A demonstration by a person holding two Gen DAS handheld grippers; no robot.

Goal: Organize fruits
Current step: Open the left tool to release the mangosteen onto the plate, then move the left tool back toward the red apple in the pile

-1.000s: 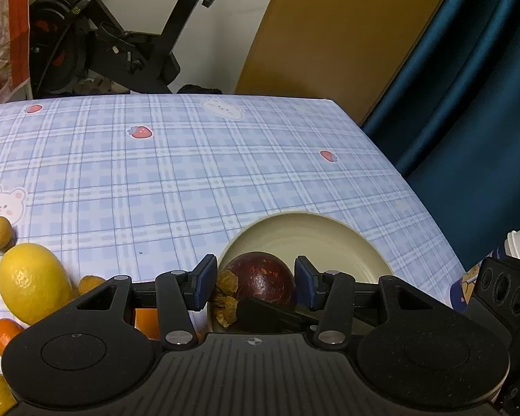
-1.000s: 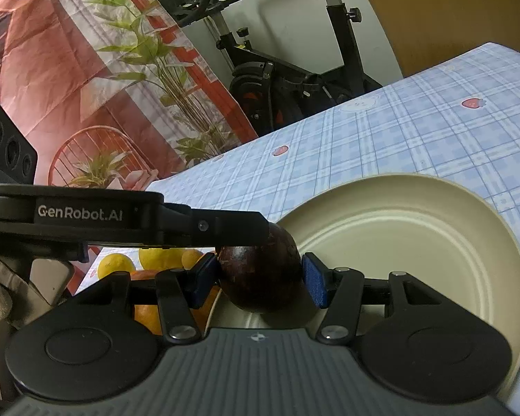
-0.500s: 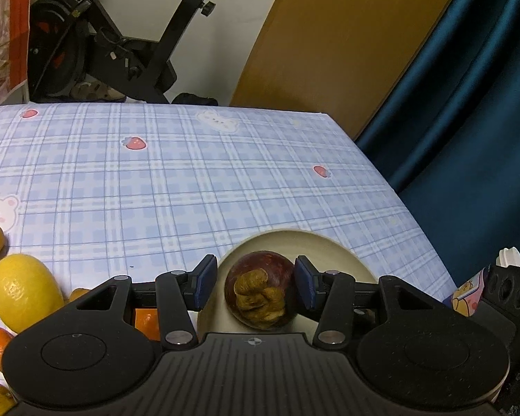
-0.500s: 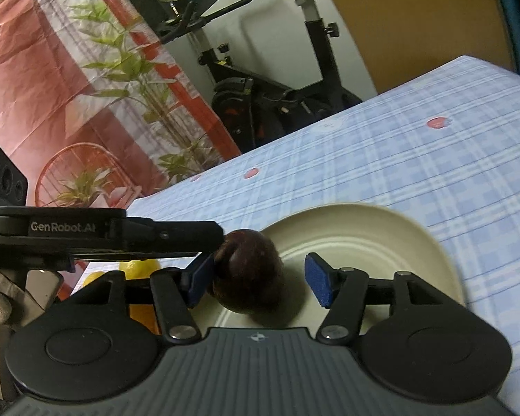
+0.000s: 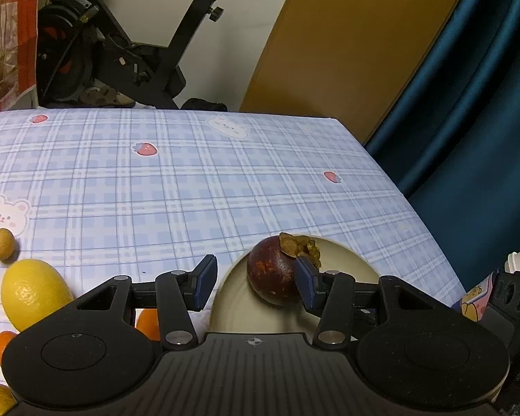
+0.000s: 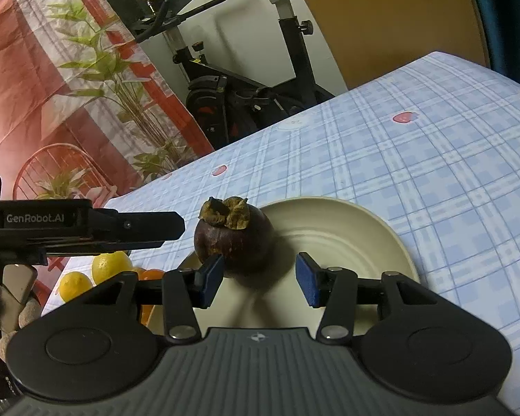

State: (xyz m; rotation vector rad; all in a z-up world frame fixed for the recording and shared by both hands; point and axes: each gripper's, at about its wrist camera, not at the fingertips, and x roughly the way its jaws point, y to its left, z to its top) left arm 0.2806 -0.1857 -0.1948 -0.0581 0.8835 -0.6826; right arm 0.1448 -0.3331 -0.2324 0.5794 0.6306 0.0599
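A dark purple mangosteen (image 5: 272, 272) (image 6: 234, 241) stands upright, dry calyx on top, on the left part of a cream plate (image 5: 346, 256) (image 6: 346, 235). My right gripper (image 6: 260, 280) sits just behind it with its jaws closing. Nothing lies between the pads, and the fruit is just beyond the left fingertip (image 6: 211, 277). My left gripper (image 5: 256, 286) is open over the plate's near left rim, and the fruit shows against its right fingertip (image 5: 308, 286), not pinched. In the right wrist view the left gripper (image 6: 86, 225) reaches in from the left, its tip short of the fruit.
On the blue checked cloth to the left lie a lemon (image 5: 34, 294), a small round yellow fruit (image 5: 2, 248) and several oranges (image 5: 149, 322). A printed carton (image 5: 475, 303) stands at the right. An exercise bike (image 5: 149, 52) is beyond the table's far edge.
The right gripper let go of the mangosteen and drew back a little. The fruit now stands free on the plate, calyx up. The left gripper's jaws kept their width.
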